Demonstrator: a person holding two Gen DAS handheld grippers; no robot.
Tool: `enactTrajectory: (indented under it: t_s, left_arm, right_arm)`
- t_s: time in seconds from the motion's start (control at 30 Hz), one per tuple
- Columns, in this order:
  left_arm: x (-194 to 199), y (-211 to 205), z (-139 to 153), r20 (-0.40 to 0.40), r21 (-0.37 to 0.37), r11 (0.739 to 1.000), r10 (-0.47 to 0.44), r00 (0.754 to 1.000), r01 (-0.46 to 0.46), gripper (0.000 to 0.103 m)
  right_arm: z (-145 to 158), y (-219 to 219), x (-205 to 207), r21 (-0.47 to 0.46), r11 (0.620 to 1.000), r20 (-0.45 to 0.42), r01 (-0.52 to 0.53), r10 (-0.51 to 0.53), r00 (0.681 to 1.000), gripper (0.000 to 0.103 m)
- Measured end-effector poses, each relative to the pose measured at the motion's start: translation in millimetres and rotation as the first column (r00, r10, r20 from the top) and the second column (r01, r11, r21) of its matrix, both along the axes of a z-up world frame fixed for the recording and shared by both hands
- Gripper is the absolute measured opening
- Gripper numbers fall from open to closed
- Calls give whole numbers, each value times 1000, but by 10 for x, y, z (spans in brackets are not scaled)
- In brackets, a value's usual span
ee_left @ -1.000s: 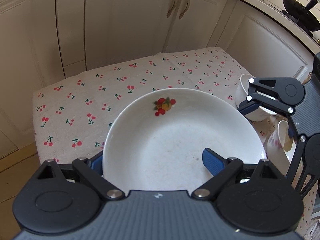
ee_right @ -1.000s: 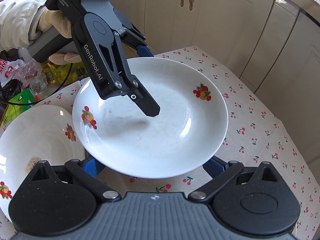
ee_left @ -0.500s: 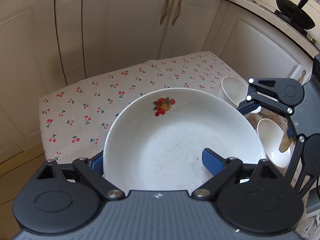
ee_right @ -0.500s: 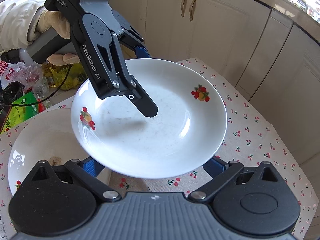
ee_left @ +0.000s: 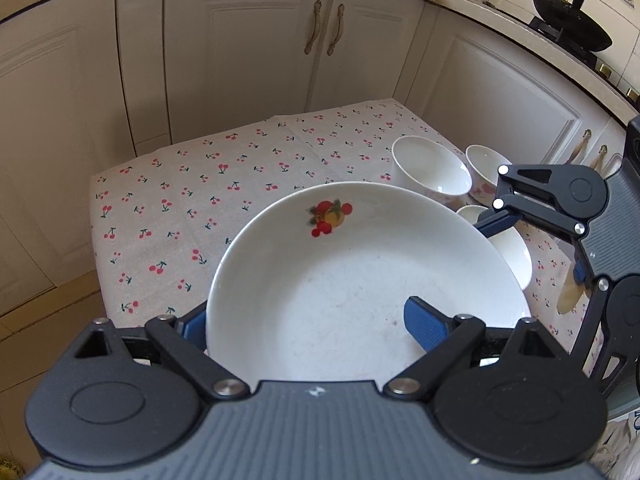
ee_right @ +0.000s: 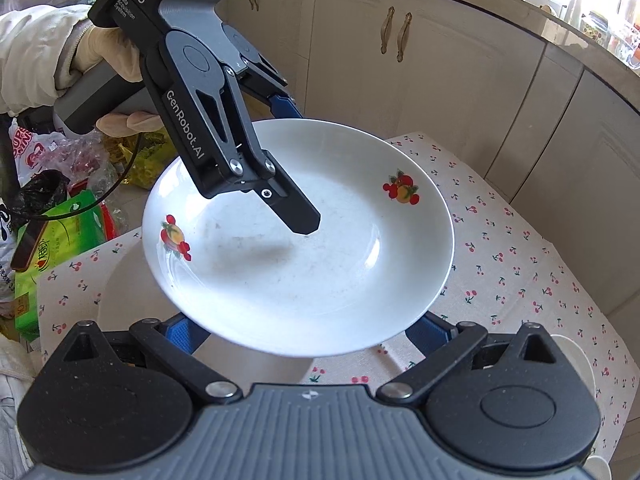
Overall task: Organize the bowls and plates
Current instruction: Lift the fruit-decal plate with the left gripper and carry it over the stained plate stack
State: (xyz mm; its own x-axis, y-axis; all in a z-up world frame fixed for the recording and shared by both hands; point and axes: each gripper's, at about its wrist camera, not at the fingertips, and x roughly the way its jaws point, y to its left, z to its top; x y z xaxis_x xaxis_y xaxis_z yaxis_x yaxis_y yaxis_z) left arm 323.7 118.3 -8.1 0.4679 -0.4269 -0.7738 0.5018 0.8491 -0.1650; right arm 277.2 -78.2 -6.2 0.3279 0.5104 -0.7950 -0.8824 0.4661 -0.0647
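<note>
1. Since the earlier frames the shallow white ceramic plate with fruit prints [ee_right: 304, 264] has risen further above the desk [ee_left: 192, 200] under its cherry-print cloth; in the left wrist view more cloth shows beyond it and three white ceramic bowls [ee_left: 432, 172] are now in sight at the far right, where two showed before.
2. The left hand-held gripper [ee_right: 298, 160] is clamped on the plate's rim, one finger over the inside, the other beneath.
3. The right hand-held gripper [ee_right: 308, 334] has a blue pad under the plate's near edge at each side; the plate hides the tips, so whether it presses cannot be told.
4. A second white plate [ee_right: 120, 280] on the desk lies mostly hidden under the lifted one.
5. A gloved hand [ee_right: 108, 56] holds the left handle; its sleeve is cut off at the left edge.
</note>
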Motion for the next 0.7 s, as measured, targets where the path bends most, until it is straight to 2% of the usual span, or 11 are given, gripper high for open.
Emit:
enactTrajectory:
  t_s: [0.37, 0.7]
  left_arm:
    - [-472, 2, -9, 9, -6, 1000, 6, 1000, -6, 94]
    - [-719, -18, -222, -15, -14, 1000, 8, 1000, -8, 94]
  right_arm:
    - [-49, -11, -480, 19, 1000, -10, 12, -12, 1000, 103]
    - [-219, -11, -759, 10, 1000, -32, 22, -22, 999, 103]
